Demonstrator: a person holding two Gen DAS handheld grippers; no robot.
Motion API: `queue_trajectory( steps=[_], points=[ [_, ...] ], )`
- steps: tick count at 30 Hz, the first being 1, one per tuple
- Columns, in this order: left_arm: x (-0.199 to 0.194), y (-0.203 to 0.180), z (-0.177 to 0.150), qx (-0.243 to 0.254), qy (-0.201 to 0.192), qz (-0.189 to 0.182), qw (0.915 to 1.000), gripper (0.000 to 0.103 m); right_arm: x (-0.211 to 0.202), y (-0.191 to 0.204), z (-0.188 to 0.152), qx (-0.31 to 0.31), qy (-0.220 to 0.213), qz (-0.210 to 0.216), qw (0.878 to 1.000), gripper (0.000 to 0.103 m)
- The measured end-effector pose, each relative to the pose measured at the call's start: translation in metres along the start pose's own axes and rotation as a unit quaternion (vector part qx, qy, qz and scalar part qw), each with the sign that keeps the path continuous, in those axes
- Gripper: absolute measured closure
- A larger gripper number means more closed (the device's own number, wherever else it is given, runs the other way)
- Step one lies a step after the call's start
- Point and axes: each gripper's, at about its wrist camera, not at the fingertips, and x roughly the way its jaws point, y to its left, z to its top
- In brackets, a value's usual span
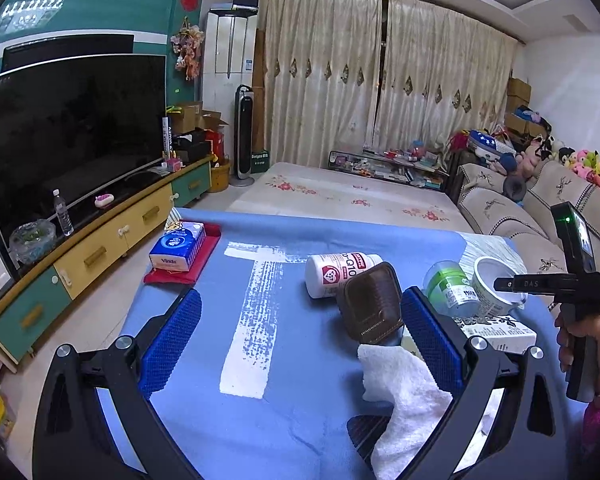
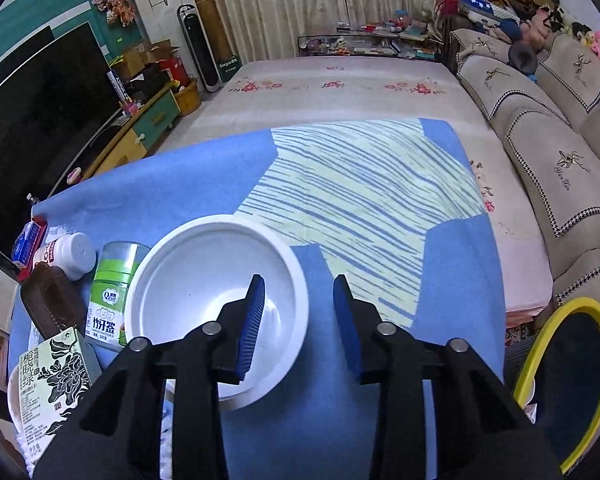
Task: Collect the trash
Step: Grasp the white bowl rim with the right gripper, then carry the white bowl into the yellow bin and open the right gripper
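Straddling the near rim of the white round plastic bowl point(image 2: 216, 300), the right gripper point(image 2: 300, 320) points steeply down at the blue cloth-covered worktop point(image 2: 460, 272); one of its blue ribbed fingers point(image 2: 252, 328) hangs inside the bowl, the other outside the rim. The gap between them is narrow, but whether the pads press the rim cannot be told. In the left wrist view a hand point(image 1: 580, 332) grips that tool's dark handle.

The left gripper point(image 1: 300, 340) tilts gently downward, fingers spread wide and released, with a brown ribbed leather pouch point(image 1: 370, 304) and a crumpled white towel point(image 1: 400, 392) lying between them, neither clamped.

Items beside the bowl:
- White pill bottle point(image 1: 340, 276), on its side, label partly reading "Q10".
- Green-and-white toothpick canister point(image 2: 114, 296), with Chinese text and "500".
- White carton with black floral print point(image 2: 54, 384) and Chinese characters, at the near left.
- Blue tissue pack point(image 1: 178, 246) marked "Vinda", on a red cloth point(image 1: 192, 272), far left.

Yellow-rimmed dark bin point(image 2: 572, 384), low right, off the worktop's edge.
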Motion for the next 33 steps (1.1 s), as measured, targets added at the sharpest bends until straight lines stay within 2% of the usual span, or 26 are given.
queue_trajectory(
  steps=[1,4,5,6,12,25,30,33],
  points=[
    [-0.001,0.000,0.000,0.000,0.000,0.000,1.0000,0.005,0.001,0.001,0.000,-0.001,0.001,0.000,1.000,0.070],
    [-0.002,-0.002,-0.001,0.004,-0.001,-0.002,1.0000,0.005,0.004,0.001,-0.001,0.001,0.006,0.004,1.000,0.084],
    [-0.002,-0.002,-0.001,0.005,0.000,-0.002,1.0000,0.005,0.006,0.002,-0.001,0.003,0.008,0.005,1.000,0.091],
    [-0.002,-0.003,-0.001,0.005,0.000,-0.002,1.0000,0.005,0.007,0.002,-0.002,0.004,0.007,0.007,1.000,0.092],
    [-0.003,-0.005,-0.001,0.007,0.001,-0.006,1.0000,0.005,-0.002,0.000,-0.003,0.015,-0.007,0.021,1.000,0.095],
    [-0.007,-0.010,-0.004,0.011,-0.004,-0.015,0.9998,0.005,-0.051,-0.021,-0.003,0.042,-0.059,0.034,0.997,0.095],
    [-0.013,-0.012,-0.004,0.016,-0.017,-0.014,0.9996,0.005,-0.087,-0.042,-0.012,0.043,-0.087,0.018,0.995,0.095],
    [-0.013,-0.013,-0.004,0.016,-0.017,-0.016,0.9996,0.005,-0.106,-0.074,-0.026,0.062,-0.095,-0.007,0.993,0.095]
  ],
)
